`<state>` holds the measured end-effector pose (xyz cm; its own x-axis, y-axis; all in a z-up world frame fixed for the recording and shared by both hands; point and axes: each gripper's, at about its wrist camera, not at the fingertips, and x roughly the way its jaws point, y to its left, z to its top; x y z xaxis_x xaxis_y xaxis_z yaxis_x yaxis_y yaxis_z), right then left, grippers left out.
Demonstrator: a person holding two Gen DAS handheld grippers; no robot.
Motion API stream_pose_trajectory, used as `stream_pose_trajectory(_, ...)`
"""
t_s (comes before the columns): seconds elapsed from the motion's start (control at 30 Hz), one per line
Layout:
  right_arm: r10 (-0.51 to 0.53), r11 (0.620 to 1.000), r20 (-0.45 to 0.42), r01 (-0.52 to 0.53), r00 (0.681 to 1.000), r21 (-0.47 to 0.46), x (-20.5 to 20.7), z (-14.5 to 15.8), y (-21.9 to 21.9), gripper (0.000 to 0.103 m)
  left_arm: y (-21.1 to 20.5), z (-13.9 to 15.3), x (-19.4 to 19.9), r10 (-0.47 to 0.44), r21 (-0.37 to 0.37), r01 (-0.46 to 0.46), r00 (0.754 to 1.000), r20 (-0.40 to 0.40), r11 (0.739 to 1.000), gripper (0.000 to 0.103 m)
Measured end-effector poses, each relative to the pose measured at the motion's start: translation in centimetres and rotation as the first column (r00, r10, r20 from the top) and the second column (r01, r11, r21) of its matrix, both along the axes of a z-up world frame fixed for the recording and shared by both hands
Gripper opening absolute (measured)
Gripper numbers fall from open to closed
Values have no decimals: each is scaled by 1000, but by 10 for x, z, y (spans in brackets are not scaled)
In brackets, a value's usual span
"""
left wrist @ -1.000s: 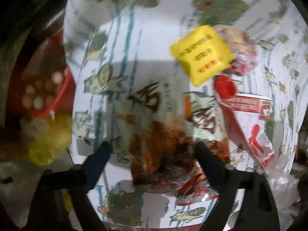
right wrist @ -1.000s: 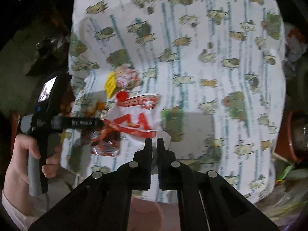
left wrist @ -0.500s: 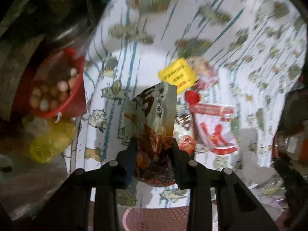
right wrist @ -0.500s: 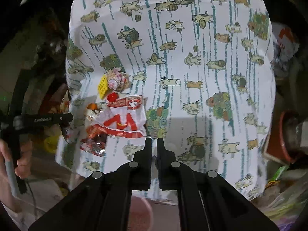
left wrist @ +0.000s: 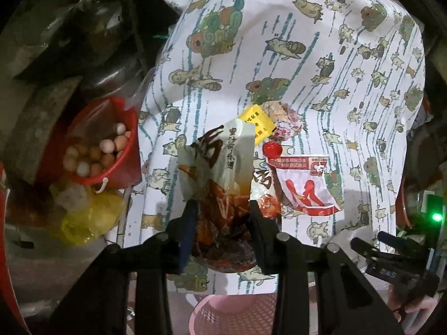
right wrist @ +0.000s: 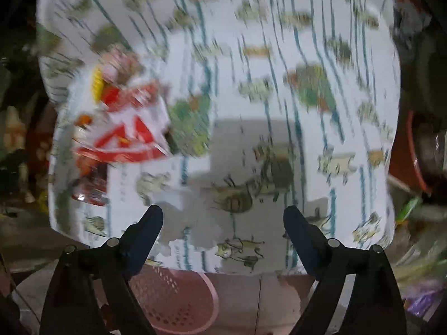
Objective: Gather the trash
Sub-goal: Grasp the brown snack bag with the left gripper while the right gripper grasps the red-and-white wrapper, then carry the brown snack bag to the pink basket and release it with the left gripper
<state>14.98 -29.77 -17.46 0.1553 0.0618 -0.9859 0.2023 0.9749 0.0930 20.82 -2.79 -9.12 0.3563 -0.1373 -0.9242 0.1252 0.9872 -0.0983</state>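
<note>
Left tongs [left wrist: 220,212] now clamped on the snack wrapper [left wrist: 220,173], jaws easing slightly apart; a second ago it lay flat on the bench [left wrist: 321,64], now it's lifted, long axis upright, top end away from me. Right tongs [right wrist: 223,217], shut before, are opening wide, nothing between them. Pink basket [left wrist: 232,315] below the bench edge.

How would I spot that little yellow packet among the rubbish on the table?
Start at the cat-print tablecloth, then find the litter cluster near its left side. The yellow packet lies at the far end, beside a crumpled pinkish wrapper and above a red bottle cap. It alone is plain yellow.
</note>
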Motion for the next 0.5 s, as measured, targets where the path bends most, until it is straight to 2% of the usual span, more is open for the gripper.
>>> stream_pose_trajectory(0.1, -19, 999, -11, 19, 1000, 31, 4, -11, 1, 87, 0, 3, -1, -9, 2, 9, 1000, 12, 1000, 34)
stream_pose_trajectory(0.13, -10, 1000, -11, 10, 1000, 26, 5, -13, 2, 75, 0, 4, -2, -11, 3, 11, 1000, 18, 1000, 34)
stream_pose_trajectory(0.17, 15, 1000, -11, -15, 1000, 11, 7, -15, 7, 56, 0, 6, -4, -14, 8, 14, 1000, 28, 1000, 34)
stream_pose_trajectory(0.2, 30, 1000, -10, -30, 1000, 4, 8, -17, 8, 45, 0, 8, -5, -15, 15, 14, 999, 39, 1000, 34)
stream_pose_trajectory(0.27, 64, 998, 17, -64, 998, 27, 9, -15, 15, 11, 2, 14, -8, -8, 32, 6, 998, 67, 999, 34)
stream_pose_trajectory(0.3, 64, 997, 33, -65, 997, 38, 8, -11, 17, 5, 3, 19, -12, 0, 50, -4, 996, 92, 999, 34)
stream_pose_trajectory(0.4, 91, 994, 109, -96, 990, 43, -1, 16, 23, 4, 7, 43, -26, -3, 64, -8, 985, 170, 998, 34)
stream_pose_trajectory(0.5, 156, 987, 218, -158, 963, -7, -23, 62, 29, 4, 7, 80, -51, 0, 43, -12, 964, 264, 999, 34)
